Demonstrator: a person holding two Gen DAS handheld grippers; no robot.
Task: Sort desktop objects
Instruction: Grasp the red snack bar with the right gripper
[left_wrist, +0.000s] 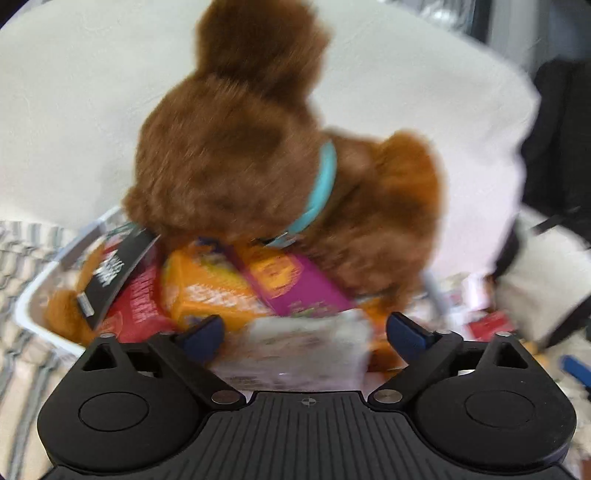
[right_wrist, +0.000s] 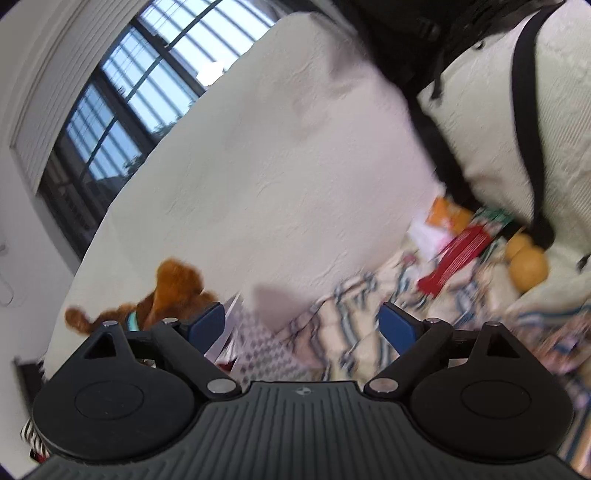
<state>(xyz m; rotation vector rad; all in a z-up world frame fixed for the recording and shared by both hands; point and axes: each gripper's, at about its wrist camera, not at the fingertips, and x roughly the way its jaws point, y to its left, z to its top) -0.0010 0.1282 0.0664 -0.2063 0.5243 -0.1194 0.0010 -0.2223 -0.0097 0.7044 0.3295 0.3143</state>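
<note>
In the left wrist view a brown plush dog (left_wrist: 266, 155) with a teal collar (left_wrist: 321, 192) lies on top of a white bin (left_wrist: 29, 299). The bin holds an orange packet (left_wrist: 207, 291), a purple packet (left_wrist: 299, 284) and a red packet (left_wrist: 140, 306). My left gripper (left_wrist: 304, 328) hovers over the bin's near side with its jaws wide. A blurred white packet (left_wrist: 306, 350) lies between them, with a small gap at each pad. My right gripper (right_wrist: 303, 325) is open and empty above the patterned cloth (right_wrist: 354, 325); the plush dog (right_wrist: 173, 291) shows at its left.
A black hang tag (left_wrist: 114, 273) droops from the plush over the bin. On the cloth at the right lie a red packet (right_wrist: 458, 254), an orange packet (right_wrist: 443, 214) and round yellow fruits (right_wrist: 528, 266). A person in a cream garment (right_wrist: 491, 140) with black straps stands beside them.
</note>
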